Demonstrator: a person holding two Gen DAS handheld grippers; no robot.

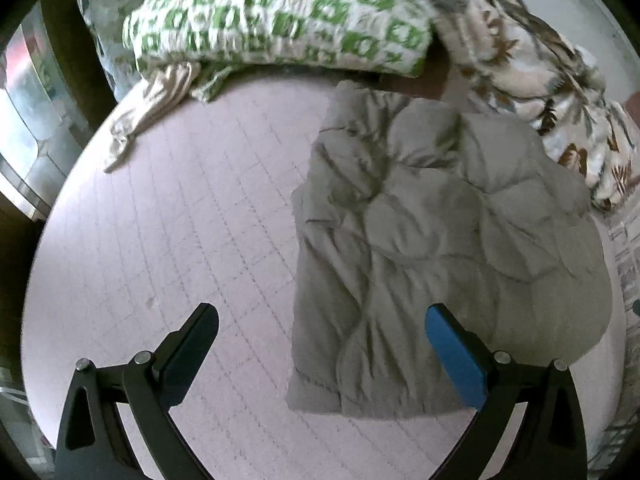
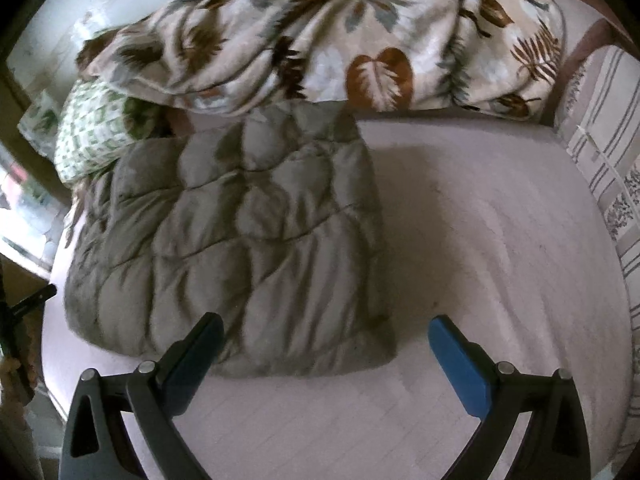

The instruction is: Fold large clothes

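A grey-olive quilted puffer garment (image 1: pixel 432 248) lies folded into a rough rectangle on the pale pink bed sheet (image 1: pixel 180 220). In the right wrist view the same garment (image 2: pixel 248 232) lies left of centre on the sheet (image 2: pixel 480 248). My left gripper (image 1: pixel 320 316) is open and empty, held above the garment's near left edge. My right gripper (image 2: pixel 324 328) is open and empty, held above the garment's near right corner. Neither gripper touches the cloth.
A green-and-white patterned pillow (image 1: pixel 280 16) lies at the head of the bed. A leaf-print blanket (image 2: pixel 340 40) is bunched behind the garment, and also shows in the left wrist view (image 1: pixel 540 80). A beige cloth strip (image 1: pixel 152 108) lies by the pillow. A striped cover (image 2: pixel 600 152) lines the right edge.
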